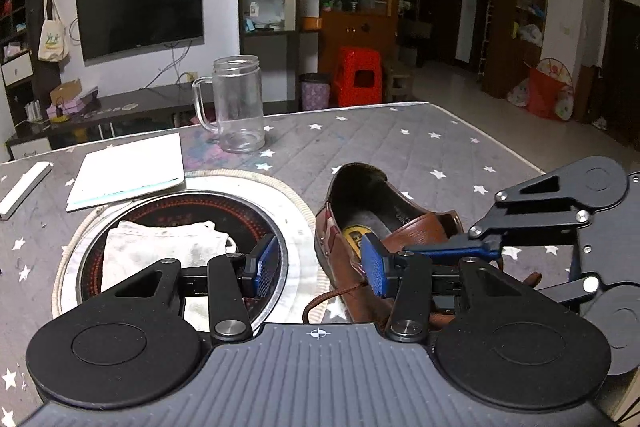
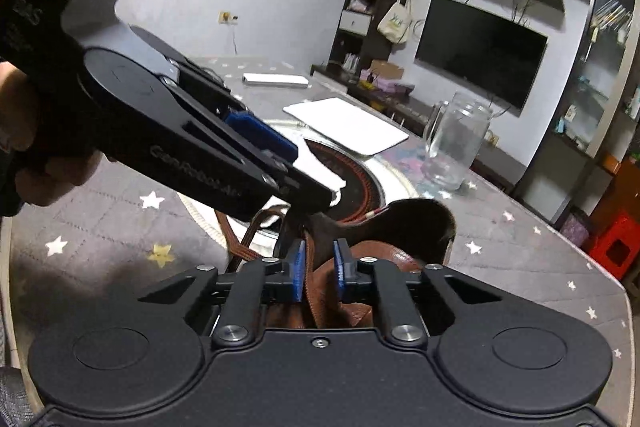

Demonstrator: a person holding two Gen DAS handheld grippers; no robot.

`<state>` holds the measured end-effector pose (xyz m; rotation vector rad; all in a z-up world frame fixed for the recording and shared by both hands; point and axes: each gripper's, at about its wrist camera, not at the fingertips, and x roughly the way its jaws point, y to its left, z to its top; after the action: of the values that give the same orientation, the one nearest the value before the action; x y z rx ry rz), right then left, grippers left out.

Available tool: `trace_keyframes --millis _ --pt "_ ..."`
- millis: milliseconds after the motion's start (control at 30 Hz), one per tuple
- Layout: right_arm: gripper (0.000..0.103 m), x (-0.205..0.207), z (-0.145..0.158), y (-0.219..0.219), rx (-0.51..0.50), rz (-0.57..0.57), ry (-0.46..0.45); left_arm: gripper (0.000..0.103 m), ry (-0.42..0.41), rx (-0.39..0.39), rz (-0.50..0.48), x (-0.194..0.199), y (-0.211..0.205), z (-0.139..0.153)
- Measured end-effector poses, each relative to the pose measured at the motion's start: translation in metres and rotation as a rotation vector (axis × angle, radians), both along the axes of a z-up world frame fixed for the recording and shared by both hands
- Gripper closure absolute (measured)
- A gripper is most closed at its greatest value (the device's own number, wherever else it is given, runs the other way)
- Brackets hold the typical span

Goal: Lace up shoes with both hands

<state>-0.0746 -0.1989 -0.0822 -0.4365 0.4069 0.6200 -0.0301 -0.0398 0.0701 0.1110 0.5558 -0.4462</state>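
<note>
A brown leather shoe (image 1: 384, 231) lies on the grey star-printed table cover (image 1: 400, 147), right of centre in the left wrist view, its open collar toward the far side of the table. A brown lace (image 1: 332, 297) curls out from it at the lower middle of the frame, running over the cover toward the near edge.

The left gripper (image 1: 320, 267) sits low in that view with its blue pads wide apart; the right-hand pad is against the shoe's side and the left-hand pad hangs over the dark round plate (image 1: 180, 211), nothing clamped between them. In the right wrist view the right gripper (image 2: 319, 273) has its blue pads set a little apart on either side of a strip of brown lace or leather rising from the shoe (image 2: 400, 227); whether they press on it cannot be told. The left gripper (image 2: 260, 147) crosses the upper left of that frame, held by a hand (image 2: 36, 147) at the left edge.

On the plate lies a crumpled white cloth (image 1: 160, 247). Beyond it, at the middle left, rests a white booklet (image 1: 128, 171), and farther back, near centre, stands an empty glass mug (image 1: 238, 103). A white bar (image 1: 24, 189) lies at the far left edge.
</note>
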Motion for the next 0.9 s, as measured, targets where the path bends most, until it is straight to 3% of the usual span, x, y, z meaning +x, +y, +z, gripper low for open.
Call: trace_keyframes --millis 133,200,267,367,733,900 --pt "0.101 -0.007 -0.002 0.008 -0.054 -0.007 -0.059 0.055 -0.002 -0.001 0.001 0.0 0.0 0.0" --pt "0.101 -0.016 -0.002 0.008 -0.093 -0.031 -0.133 0.055 -0.003 0.002 0.001 0.0 -0.001 0.0" --pt "0.101 -0.032 0.0 0.004 -0.16 -0.082 -0.262 0.055 -0.005 0.005 0.001 -0.001 -0.002 0.001" --pt "0.101 -0.045 0.008 -0.011 -0.183 -0.149 -0.337 0.054 -0.009 0.012 0.003 -0.001 -0.005 0.002" --pt "0.101 -0.082 0.042 -0.081 -0.158 -0.397 -0.498 0.054 -0.025 0.069 0.0 -0.003 -0.017 0.006" --pt "0.1 -0.083 0.039 -0.1 -0.173 -0.464 -0.489 0.053 -0.03 0.086 -0.013 -0.006 -0.023 0.01"
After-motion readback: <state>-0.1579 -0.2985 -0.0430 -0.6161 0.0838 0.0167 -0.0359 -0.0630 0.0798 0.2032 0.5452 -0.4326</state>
